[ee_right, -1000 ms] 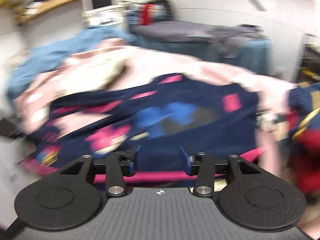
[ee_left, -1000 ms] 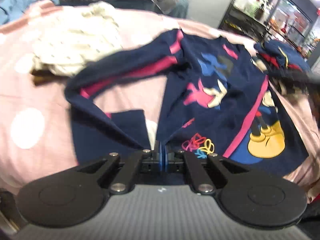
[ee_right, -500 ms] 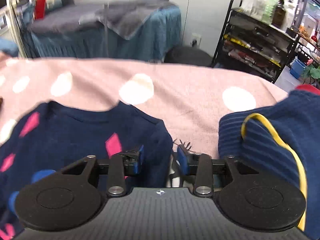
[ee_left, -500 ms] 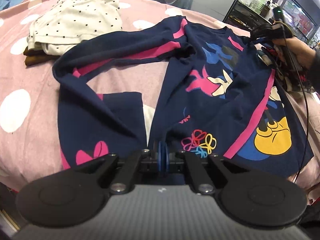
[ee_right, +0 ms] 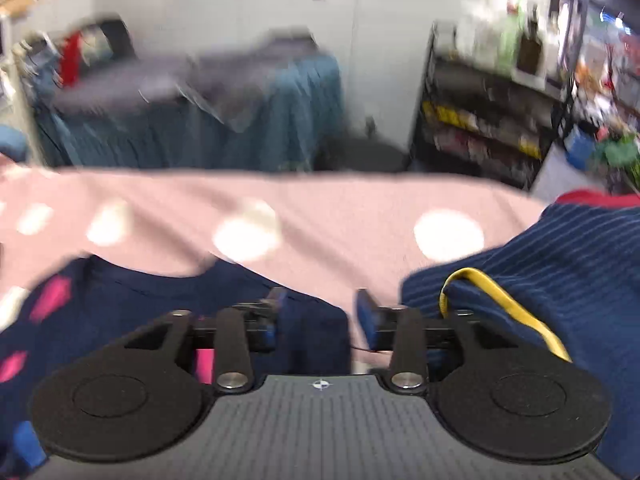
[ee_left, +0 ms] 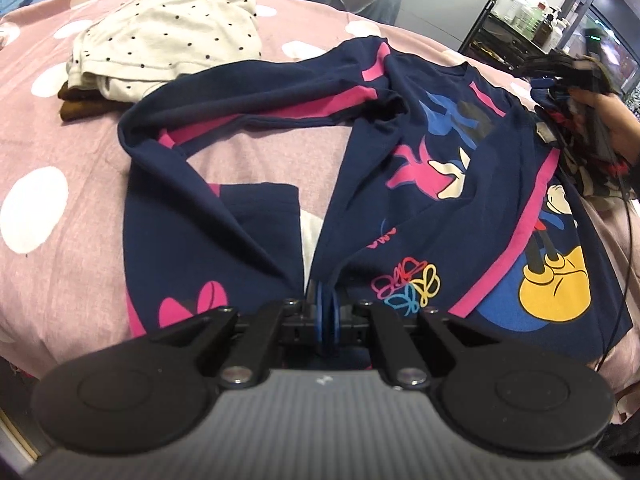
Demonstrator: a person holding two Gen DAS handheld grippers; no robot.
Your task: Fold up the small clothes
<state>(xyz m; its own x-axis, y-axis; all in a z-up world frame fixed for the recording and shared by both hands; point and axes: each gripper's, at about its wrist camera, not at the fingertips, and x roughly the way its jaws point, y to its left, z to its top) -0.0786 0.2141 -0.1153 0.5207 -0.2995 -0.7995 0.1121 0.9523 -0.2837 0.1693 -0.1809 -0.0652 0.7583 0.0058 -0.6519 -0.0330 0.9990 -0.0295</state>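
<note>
Left wrist view: the navy cartoon shirt is spread on the bed, its hem pinched by the left tool; the shoulder lies at two o'clock beneath the spread-jawed right tool.

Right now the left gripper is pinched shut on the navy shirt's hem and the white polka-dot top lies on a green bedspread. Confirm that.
Not quite. The left gripper is pinched shut on the navy shirt, but the polka-dot top lies on a pink bedspread with white spots, not a green one. The left wrist view shows it.
</note>
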